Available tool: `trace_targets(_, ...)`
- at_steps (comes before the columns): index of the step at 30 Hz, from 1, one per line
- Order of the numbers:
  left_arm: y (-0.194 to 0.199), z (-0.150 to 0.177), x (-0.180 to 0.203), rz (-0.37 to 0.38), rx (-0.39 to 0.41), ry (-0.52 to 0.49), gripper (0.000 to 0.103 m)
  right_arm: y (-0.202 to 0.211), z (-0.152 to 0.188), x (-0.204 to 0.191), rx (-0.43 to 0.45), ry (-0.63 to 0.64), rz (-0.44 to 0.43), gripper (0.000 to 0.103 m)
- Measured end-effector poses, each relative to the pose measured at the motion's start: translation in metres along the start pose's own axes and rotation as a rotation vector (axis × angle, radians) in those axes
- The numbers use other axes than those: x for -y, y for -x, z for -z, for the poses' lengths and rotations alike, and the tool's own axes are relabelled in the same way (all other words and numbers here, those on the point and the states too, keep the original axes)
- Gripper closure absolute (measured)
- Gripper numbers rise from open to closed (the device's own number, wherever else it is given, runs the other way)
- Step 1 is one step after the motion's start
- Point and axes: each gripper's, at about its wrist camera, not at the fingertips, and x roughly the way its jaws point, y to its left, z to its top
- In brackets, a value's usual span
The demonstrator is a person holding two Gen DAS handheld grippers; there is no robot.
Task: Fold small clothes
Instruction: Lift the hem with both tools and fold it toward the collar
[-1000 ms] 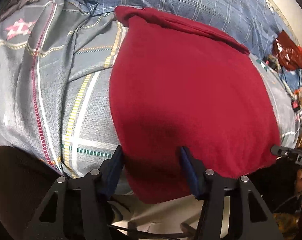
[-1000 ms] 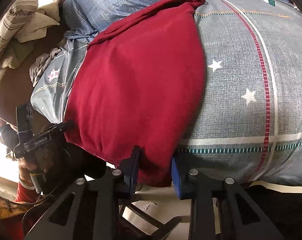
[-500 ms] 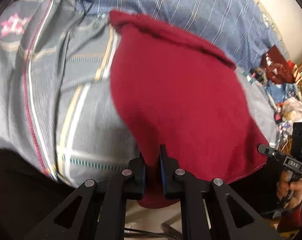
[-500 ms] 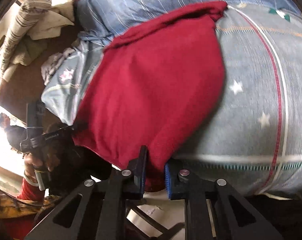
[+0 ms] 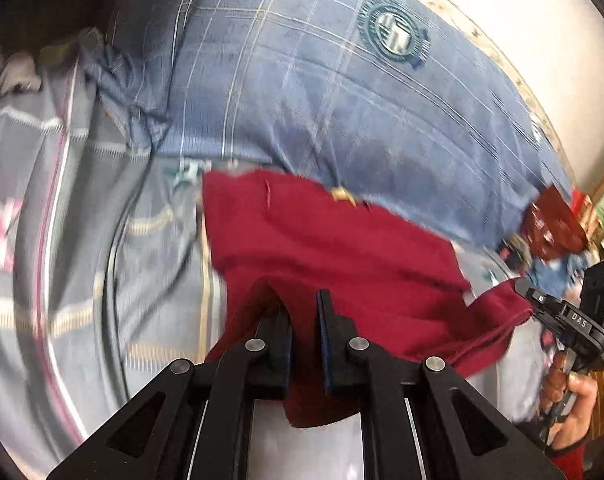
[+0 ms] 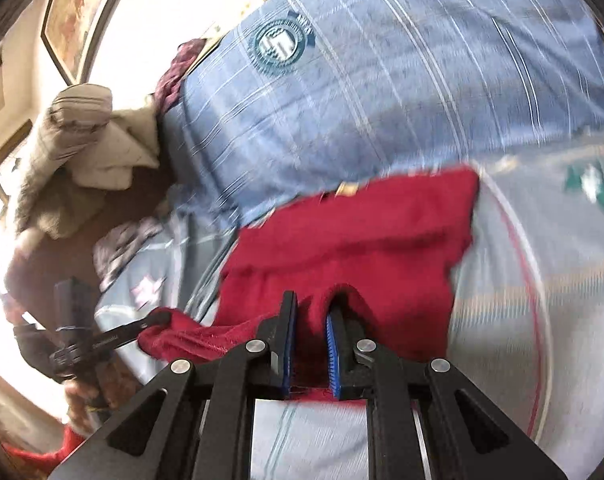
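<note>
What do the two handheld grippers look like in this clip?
The left gripper and right gripper share one build: black angular linkage arms with triangular cut-outs, silver round pivot pins and blue finger pads, ribbed on the right one. Seen from outside, each has a black handle with white lettering, too blurred to read fully.

I see one dark red knit garment (image 5: pixel 341 248), doubled over on itself, its near edge lifted off the patterned grey bedsheet (image 5: pixel 82 240) at two corners, its far edge lying below the blue plaid pillow (image 5: pixel 321 100).
</note>
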Motion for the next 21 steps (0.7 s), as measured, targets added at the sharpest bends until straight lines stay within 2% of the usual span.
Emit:
trace_targets(7,-0.088,-0.062,0.002,-0.052,-0.007,0.006,0.094,-0.068,-0.068,0.025,0.011,-0.025,0.062,0.093)
trace_targets(13,-0.167,-0.105,-0.007,-0.061,-0.052,0.043,0.092,-0.131,-0.099,0.06,-0.006,-0.097,0.133,0.093)
trace_targets(15,-0.183,-0.111,-0.013,-0.059,-0.058,0.062,0.087,-0.149,-0.104,0.074,-0.016,-0.113,0.152,0.092)
trace_targets(16,-0.19,-0.113,-0.018,-0.05,-0.078,0.081,0.083,-0.158,-0.107,0.08,-0.039,-0.126,0.151,0.088)
trace_targets(18,-0.188,-0.116,-0.029,-0.063,-0.082,0.122,0.058,-0.16,-0.11,0.087,-0.072,-0.153,0.157,0.079)
trace_targets(19,-0.183,-0.12,-0.032,-0.057,-0.057,0.133,0.053,-0.153,-0.11,0.088,-0.054,-0.154,0.164,0.071)
trace_targets(20,-0.174,-0.12,-0.035,-0.047,-0.023,0.139,0.042,-0.139,-0.11,0.086,-0.009,-0.142,0.18,0.057)
trace_targets(21,-0.164,-0.121,-0.038,-0.044,0.017,0.141,0.033,-0.126,-0.108,0.083,0.027,-0.127,0.2,0.051)
